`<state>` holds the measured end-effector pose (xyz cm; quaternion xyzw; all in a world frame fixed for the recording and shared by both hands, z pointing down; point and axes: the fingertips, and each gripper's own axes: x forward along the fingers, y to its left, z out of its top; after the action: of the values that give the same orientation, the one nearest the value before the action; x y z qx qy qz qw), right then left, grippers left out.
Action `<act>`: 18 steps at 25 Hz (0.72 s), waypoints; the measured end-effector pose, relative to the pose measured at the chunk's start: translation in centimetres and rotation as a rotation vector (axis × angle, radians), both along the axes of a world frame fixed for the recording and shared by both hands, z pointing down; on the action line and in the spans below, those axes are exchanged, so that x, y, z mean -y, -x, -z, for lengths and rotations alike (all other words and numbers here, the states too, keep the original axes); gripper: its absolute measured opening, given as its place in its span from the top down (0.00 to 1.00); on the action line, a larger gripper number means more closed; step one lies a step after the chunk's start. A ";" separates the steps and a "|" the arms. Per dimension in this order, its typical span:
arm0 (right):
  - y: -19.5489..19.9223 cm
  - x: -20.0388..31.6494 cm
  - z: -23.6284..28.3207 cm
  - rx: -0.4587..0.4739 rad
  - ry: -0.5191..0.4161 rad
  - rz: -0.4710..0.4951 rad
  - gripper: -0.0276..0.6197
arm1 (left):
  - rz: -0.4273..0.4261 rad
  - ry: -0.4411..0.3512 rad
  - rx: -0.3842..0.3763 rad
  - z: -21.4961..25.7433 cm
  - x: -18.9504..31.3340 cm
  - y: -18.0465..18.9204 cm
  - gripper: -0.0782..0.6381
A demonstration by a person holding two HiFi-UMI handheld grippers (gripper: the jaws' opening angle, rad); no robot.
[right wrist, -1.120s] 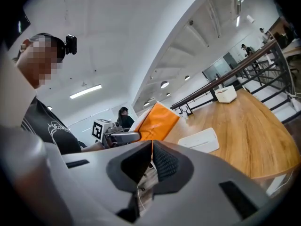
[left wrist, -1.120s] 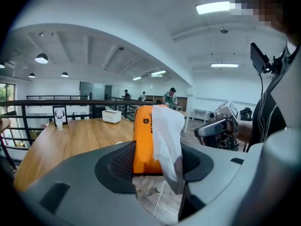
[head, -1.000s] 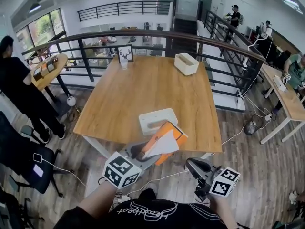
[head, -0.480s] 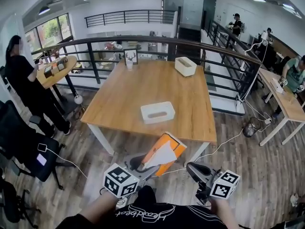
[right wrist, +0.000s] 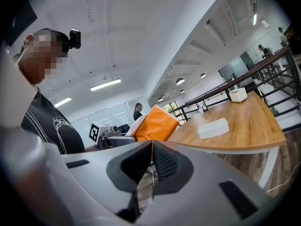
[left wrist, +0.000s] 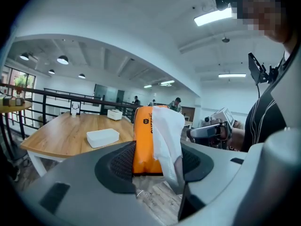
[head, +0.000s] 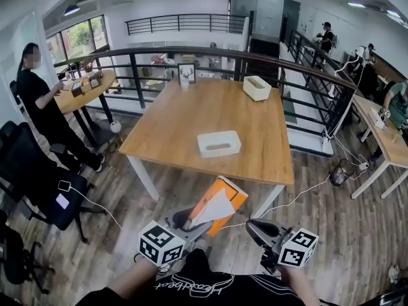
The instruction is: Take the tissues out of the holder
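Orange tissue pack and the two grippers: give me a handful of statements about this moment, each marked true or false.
1. The left gripper is clamped on the orange tissue pack. True.
2. The pack sits inside the white holder. False: the white holder lies on the table, while the pack is held in the air off the table's near edge.
3. A white tissue sticks out of the pack. True.
4. The right gripper holds a tissue. False: its jaws are together with nothing between them.
5. The holder is the only white box on the table. False: a second white box stands at the far end.
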<state>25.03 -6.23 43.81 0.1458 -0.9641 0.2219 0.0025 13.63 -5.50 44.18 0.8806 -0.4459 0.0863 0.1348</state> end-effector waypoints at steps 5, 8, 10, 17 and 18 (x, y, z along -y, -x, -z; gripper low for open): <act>0.0 -1.1 -0.1 0.014 0.013 0.017 0.93 | 0.009 -0.001 0.001 0.1 -1.2 -0.1 0.55; 0.0 -1.3 0.1 0.011 0.009 0.016 0.93 | 0.012 -0.008 0.002 0.5 -1.6 -0.1 0.55; 0.1 -1.5 0.2 0.012 0.005 0.014 0.93 | 0.013 -0.011 0.004 0.6 -1.8 0.0 0.55; 0.1 -2.0 -0.1 0.011 0.002 0.005 0.93 | 0.013 -0.017 0.016 0.5 -2.4 0.1 0.55; 0.1 -2.1 -0.2 0.010 0.002 0.005 0.93 | 0.013 -0.017 0.016 0.6 -2.4 0.1 0.55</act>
<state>24.95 -4.13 43.98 0.1421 -0.9643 0.2235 -0.0014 13.56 -3.10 43.63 0.8782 -0.4532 0.0885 0.1245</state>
